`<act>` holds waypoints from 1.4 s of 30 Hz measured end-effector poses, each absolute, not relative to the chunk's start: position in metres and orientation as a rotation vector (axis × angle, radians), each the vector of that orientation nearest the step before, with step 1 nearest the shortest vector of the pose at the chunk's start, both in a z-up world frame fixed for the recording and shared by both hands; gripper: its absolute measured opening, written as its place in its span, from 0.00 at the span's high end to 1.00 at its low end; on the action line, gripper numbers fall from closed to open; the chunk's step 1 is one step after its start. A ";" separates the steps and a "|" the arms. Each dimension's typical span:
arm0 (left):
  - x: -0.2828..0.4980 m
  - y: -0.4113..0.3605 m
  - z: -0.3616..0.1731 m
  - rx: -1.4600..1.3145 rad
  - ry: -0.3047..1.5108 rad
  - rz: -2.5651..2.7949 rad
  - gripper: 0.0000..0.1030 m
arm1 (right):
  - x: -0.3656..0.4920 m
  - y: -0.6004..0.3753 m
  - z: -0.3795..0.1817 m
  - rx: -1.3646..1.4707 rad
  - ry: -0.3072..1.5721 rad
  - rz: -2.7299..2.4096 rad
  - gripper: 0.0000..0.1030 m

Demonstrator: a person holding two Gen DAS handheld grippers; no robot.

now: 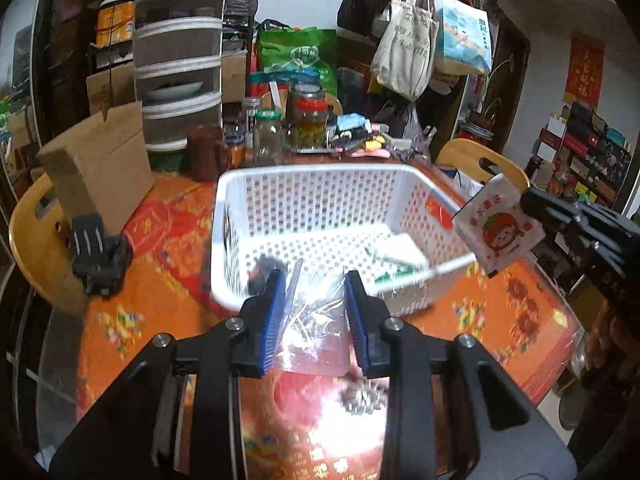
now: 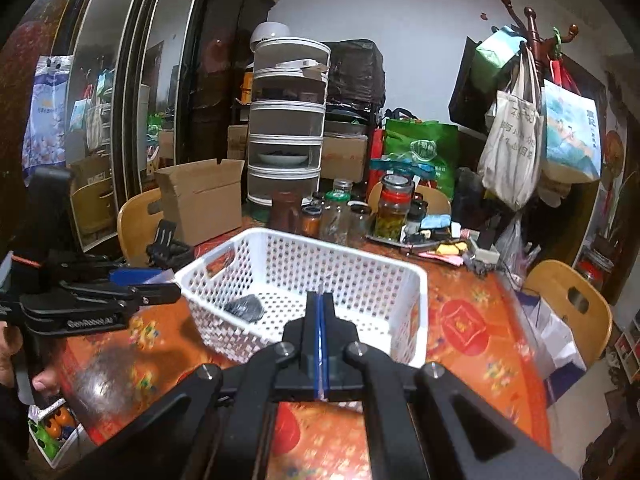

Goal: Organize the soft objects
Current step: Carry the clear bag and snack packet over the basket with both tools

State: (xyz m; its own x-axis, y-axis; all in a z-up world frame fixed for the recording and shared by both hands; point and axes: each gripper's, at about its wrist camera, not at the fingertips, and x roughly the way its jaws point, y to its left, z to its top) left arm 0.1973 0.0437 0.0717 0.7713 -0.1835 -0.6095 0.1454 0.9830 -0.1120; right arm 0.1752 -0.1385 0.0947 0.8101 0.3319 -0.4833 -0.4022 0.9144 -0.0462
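Note:
A white perforated basket [image 1: 320, 184] stands on the orange patterned table; it also shows in the right wrist view [image 2: 360, 268]. My left gripper [image 1: 316, 300] holds a clear plastic bag [image 1: 316, 320] between its blue pads, just before the basket's near rim. My right gripper [image 2: 321, 312] is shut on a thin white packet whose edge [image 2: 321, 289] shows between the pads; the left wrist view shows it as a tissue pack with a cartoon print [image 1: 500, 228] over the basket's right rim. A dark soft item [image 2: 244, 307] and a white-green pack [image 1: 396, 256] lie in the basket.
A cardboard box [image 1: 96, 172] stands at the table's left, with a black gripper stand [image 1: 100, 256] before it. Glass jars [image 1: 312, 120] and clutter crowd the table's far edge. Wooden chairs [image 2: 572, 304] flank the table. Bags hang on a coat rack [image 2: 528, 120].

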 end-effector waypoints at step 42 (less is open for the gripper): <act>0.400 0.023 -0.008 -0.068 0.987 -0.054 0.51 | 0.339 -0.133 -0.001 -0.118 0.826 0.317 0.97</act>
